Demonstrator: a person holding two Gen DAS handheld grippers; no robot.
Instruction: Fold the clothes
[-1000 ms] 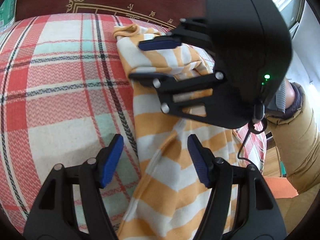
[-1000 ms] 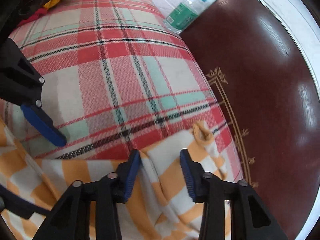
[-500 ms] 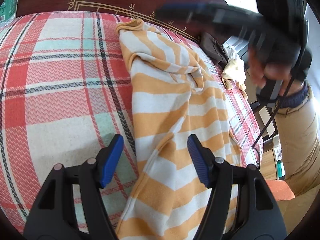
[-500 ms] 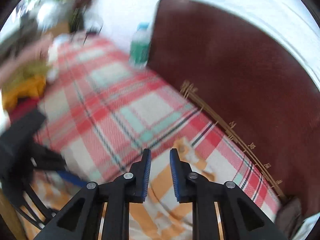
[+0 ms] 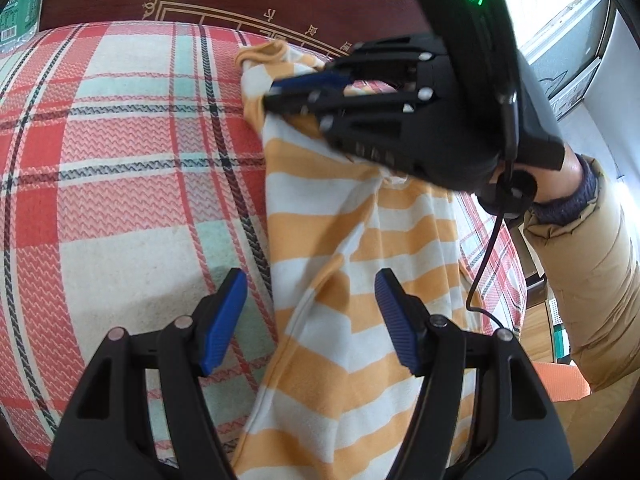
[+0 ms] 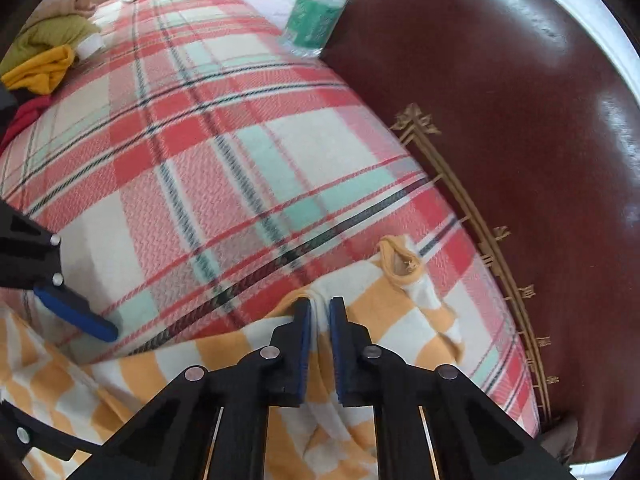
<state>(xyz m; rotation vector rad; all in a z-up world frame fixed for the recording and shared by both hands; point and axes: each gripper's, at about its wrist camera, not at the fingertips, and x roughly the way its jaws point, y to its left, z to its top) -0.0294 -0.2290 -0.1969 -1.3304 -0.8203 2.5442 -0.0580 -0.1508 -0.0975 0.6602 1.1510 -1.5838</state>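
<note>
An orange and white striped garment (image 5: 352, 272) lies crumpled lengthwise on a red plaid blanket (image 5: 120, 152). My left gripper (image 5: 310, 316) is open, its blue pads either side of the garment's lower edge. My right gripper (image 6: 319, 312) is shut on a pinch of the garment's (image 6: 400, 320) upper edge, near the orange cuff (image 6: 398, 260). In the left wrist view the right gripper (image 5: 280, 94) reaches in from the right, over the garment's far end. The left gripper's pad (image 6: 76, 312) shows at the left of the right wrist view.
A dark red headboard (image 6: 500, 120) with gold trim borders the blanket. A green-labelled water bottle (image 6: 316, 16) lies by it. A pile of yellow, green and red clothes (image 6: 44, 60) sits at the blanket's far corner. The person's tan sleeve (image 5: 580, 280) is at the right.
My right gripper lifted away, closed, and came back down; it now pinches the garment's upper edge. The left gripper has stayed open in place.
</note>
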